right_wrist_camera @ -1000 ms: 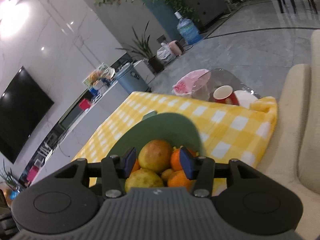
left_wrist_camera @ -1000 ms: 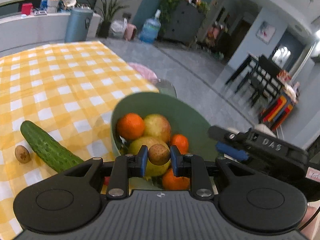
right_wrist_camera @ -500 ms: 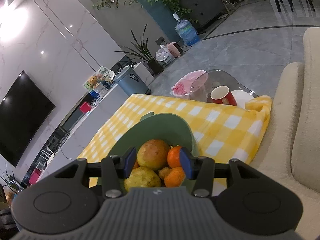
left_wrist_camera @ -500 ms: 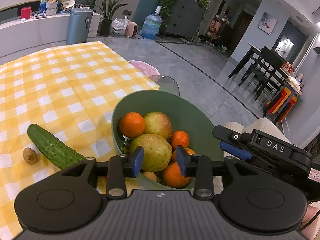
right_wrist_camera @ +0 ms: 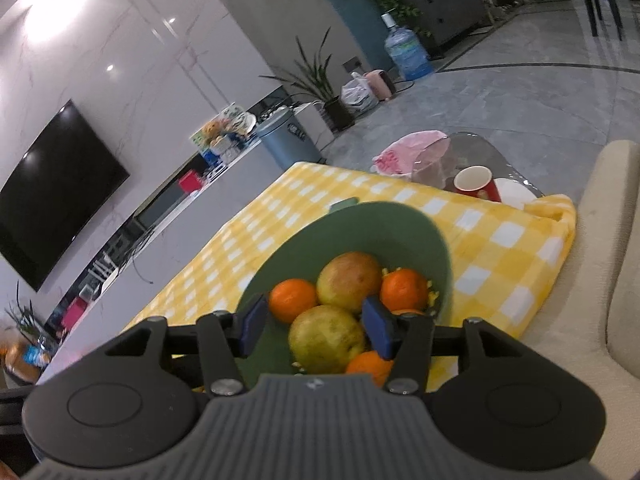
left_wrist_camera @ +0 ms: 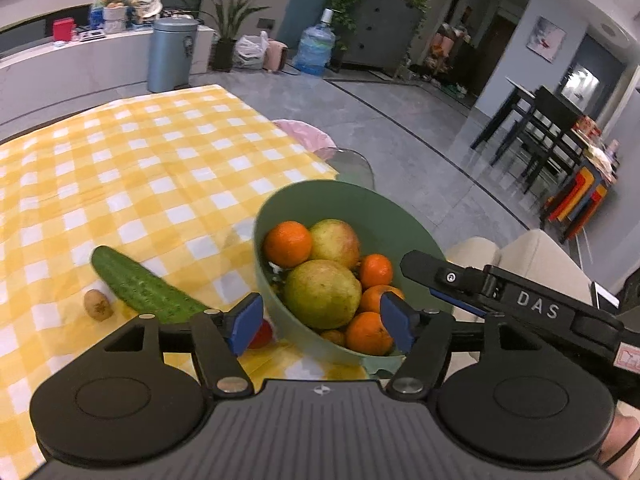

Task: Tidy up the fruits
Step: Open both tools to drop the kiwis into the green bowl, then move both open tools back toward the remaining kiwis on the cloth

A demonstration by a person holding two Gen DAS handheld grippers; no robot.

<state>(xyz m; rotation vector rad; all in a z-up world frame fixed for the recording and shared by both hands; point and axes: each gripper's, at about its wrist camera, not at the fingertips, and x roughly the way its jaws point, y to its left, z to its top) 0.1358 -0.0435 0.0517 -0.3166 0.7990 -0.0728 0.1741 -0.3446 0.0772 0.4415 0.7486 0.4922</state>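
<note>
Fruits (left_wrist_camera: 322,298), oranges and 2 larger yellow-green pieces, fill the green bowl (left_wrist_camera: 372,206) at the worktop's edge, now joined by the small brown kiwi the left gripper (left_wrist_camera: 322,322) pinched a second ago. That gripper is now spread and empty before the bowl, the right gripper (right_wrist_camera: 316,322) likewise spread; left of the bowl, a second kiwi (left_wrist_camera: 97,304) beside a cucumber (left_wrist_camera: 144,288) likely awaits.

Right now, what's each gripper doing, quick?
Left gripper: open, holding nothing.
Right gripper: open, holding nothing, above the green fruit bowl.
</note>
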